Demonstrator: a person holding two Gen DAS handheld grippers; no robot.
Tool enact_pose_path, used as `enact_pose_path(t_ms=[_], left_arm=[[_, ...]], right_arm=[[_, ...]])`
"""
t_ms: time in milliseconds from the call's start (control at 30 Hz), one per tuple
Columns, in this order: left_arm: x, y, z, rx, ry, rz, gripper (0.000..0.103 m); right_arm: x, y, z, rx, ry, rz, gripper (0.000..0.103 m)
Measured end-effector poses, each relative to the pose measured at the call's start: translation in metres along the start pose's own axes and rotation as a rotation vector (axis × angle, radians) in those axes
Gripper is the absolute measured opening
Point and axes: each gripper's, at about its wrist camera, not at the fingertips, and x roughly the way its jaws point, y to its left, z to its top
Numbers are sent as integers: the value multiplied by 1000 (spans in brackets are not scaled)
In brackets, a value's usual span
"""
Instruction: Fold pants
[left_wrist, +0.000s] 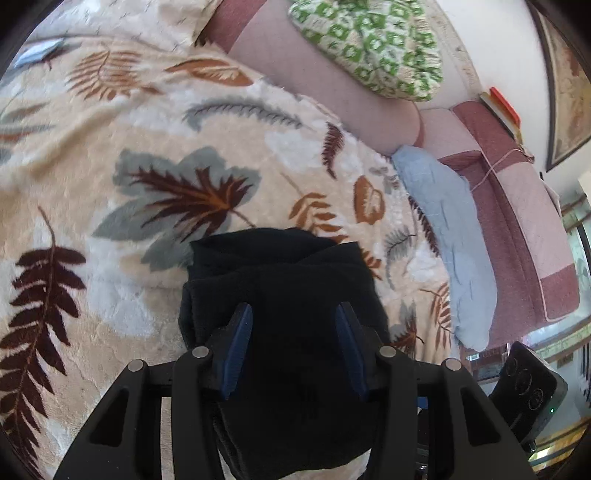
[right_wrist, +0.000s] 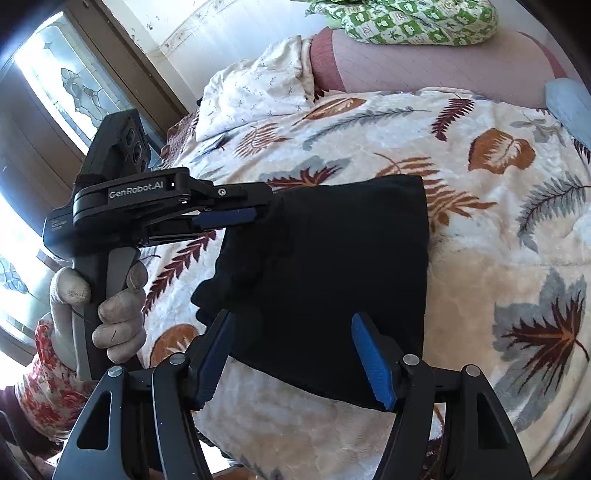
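Black pants (right_wrist: 325, 280) folded on the leaf blanket (right_wrist: 498, 229), dead centre. Left gripper (right_wrist: 258, 212) at 9 o'clock, blue pads at pants edge, grip unclear. Right gripper (right_wrist: 291, 354) at 6 o'clock, jaws wide, holding nothing

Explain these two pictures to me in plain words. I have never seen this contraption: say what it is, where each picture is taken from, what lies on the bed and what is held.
These are two hand-held grippers, each with a camera looking out along its two blue-padded fingers. One picture is taken from the left gripper, the other from the right gripper, which also shows the left gripper from the side, its handle in a gloved hand. On the leaf-patterned blanket lies a pair of black pants, folded into a compact bundle. Both grippers stand open around the bundle; neither seems to pinch it. A green-patterned pillow and a light blue cloth lie farther back.
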Motion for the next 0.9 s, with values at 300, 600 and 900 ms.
enact_pose_path(t_ms=[300,600,900], left_arm=[[1,39,-2,-169,-21,-161,44],[-49,33,-12,-111,-100,-69,68],[-1,49,-51,-221,-1,-92,68]], right_arm=[[6,-4,0,22,-6,29,73],[-36,-59,14,195,-113,102,77],[-4,-126,18,427,-48,222,77]])
